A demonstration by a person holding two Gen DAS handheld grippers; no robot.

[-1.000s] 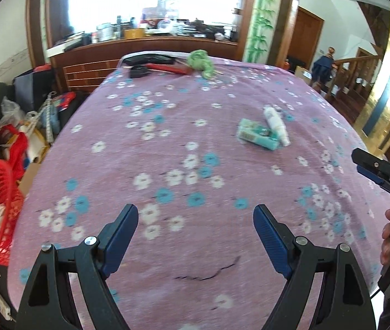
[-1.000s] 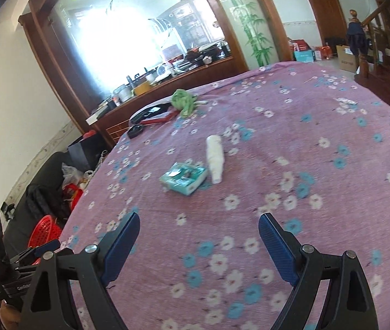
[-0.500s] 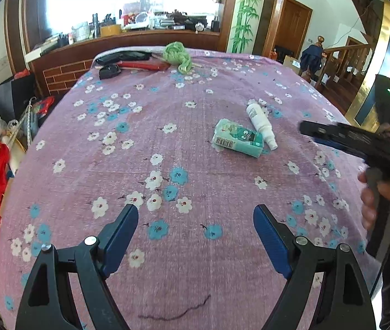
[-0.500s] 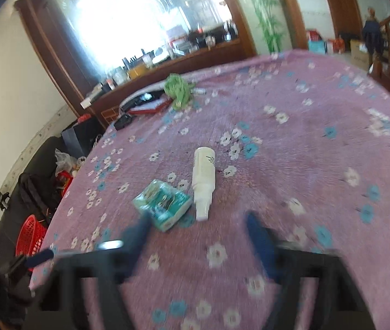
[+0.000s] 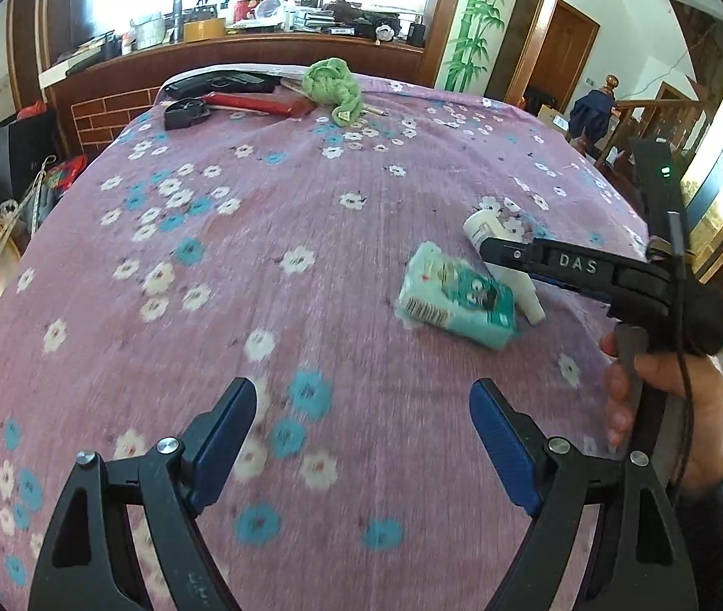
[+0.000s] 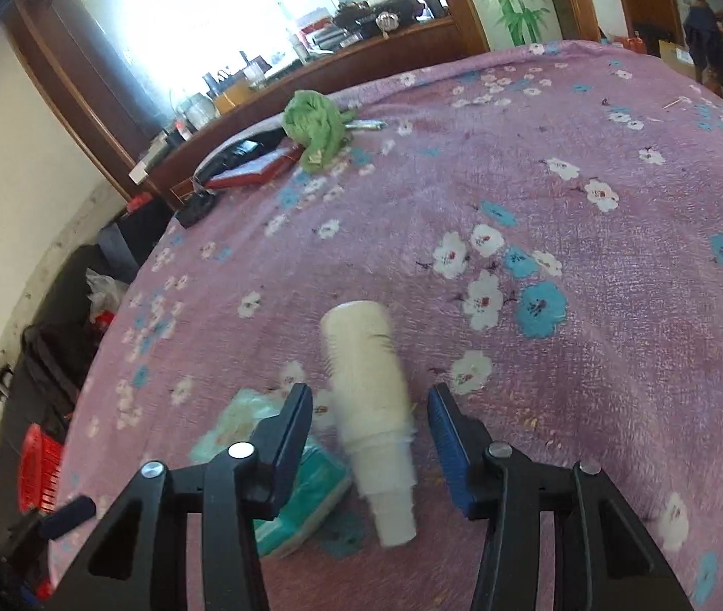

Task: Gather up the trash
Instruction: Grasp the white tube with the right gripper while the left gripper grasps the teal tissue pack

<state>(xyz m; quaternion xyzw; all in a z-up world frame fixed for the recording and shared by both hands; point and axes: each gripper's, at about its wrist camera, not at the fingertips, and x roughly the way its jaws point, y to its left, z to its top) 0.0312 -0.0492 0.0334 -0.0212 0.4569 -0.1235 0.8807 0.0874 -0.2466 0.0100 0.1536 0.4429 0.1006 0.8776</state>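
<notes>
A white plastic bottle is seen lying on its side on the purple flower-printed tablecloth, its narrow cap end turned toward the right wrist camera. The bottle is straddled by the right gripper, whose blue-padded jaws have just been closing; a gap is still visible on both sides, so the bottle is not yet pinched. Just beside the bottle, on its left in the right wrist view, a teal tissue packet is laid flat. The left gripper is held wide open with nothing between its jaws, nearer the camera than the bottle. Far beyond the bottle, a crumpled green cloth is set near the cloth's far edge
</notes>
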